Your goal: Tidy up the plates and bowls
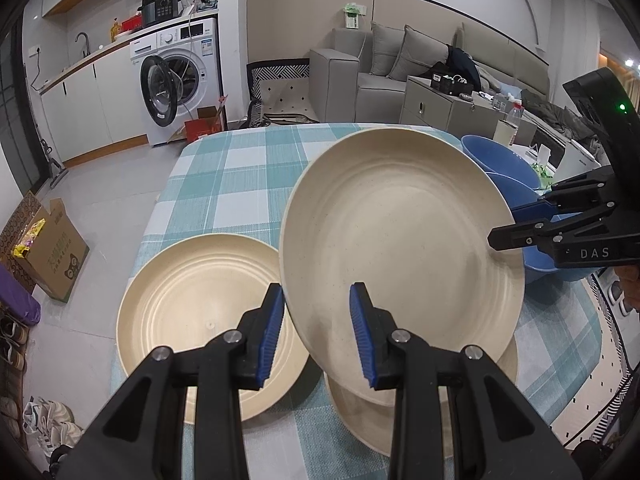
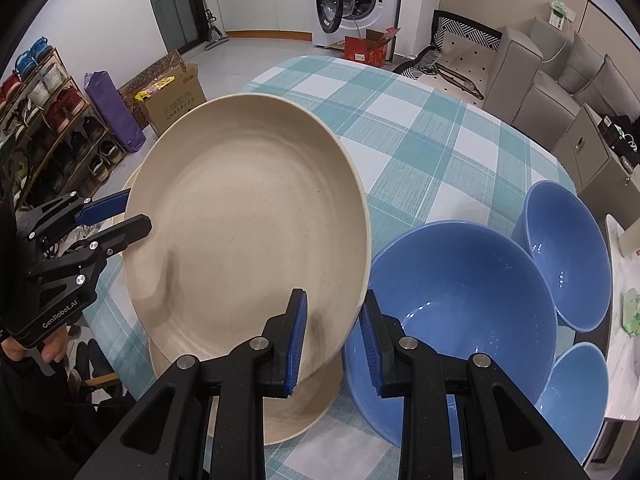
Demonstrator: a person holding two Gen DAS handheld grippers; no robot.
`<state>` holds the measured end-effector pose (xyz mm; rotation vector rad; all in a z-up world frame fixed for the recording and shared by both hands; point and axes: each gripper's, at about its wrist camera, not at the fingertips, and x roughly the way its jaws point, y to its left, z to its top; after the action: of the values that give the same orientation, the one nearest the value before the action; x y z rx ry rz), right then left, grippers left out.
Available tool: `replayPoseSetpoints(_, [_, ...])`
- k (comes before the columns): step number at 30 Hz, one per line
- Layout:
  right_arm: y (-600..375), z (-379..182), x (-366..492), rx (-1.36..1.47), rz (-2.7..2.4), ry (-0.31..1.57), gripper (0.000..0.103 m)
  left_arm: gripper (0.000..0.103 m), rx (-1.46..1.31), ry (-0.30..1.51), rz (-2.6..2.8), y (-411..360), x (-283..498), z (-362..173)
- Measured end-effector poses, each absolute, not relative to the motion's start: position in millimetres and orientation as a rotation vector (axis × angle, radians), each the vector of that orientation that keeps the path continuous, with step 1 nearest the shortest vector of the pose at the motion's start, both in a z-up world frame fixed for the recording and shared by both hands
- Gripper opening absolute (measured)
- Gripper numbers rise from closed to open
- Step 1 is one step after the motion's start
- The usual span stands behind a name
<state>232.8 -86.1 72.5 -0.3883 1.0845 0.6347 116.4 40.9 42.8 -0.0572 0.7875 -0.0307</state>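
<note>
Jaws of both the left gripper [image 1: 318, 334] and right gripper [image 2: 332, 344] clamped opposite rims of the tilted cream plate [image 1: 400, 240].

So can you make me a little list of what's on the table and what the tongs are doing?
held plate: beige plate, tilted, lifted above the table
left tongs: clamped on the held plate's rim
right tongs: clamped on the opposite rim
plate underneath: a beige plate on the cloth, mostly hidden
plate beside: a third beige plate lying flat
bowls: three blue bowls, upright, close together
table: green and white checked cloth
</note>
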Motion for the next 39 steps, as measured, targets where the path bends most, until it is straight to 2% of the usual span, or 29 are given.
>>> replayPoseSetpoints(39, [-94.6,33.1,185.6,-0.456,0.649,1.149,0.027,0.032,-0.037,0.864,-0.058,35.7,97.0,8.5])
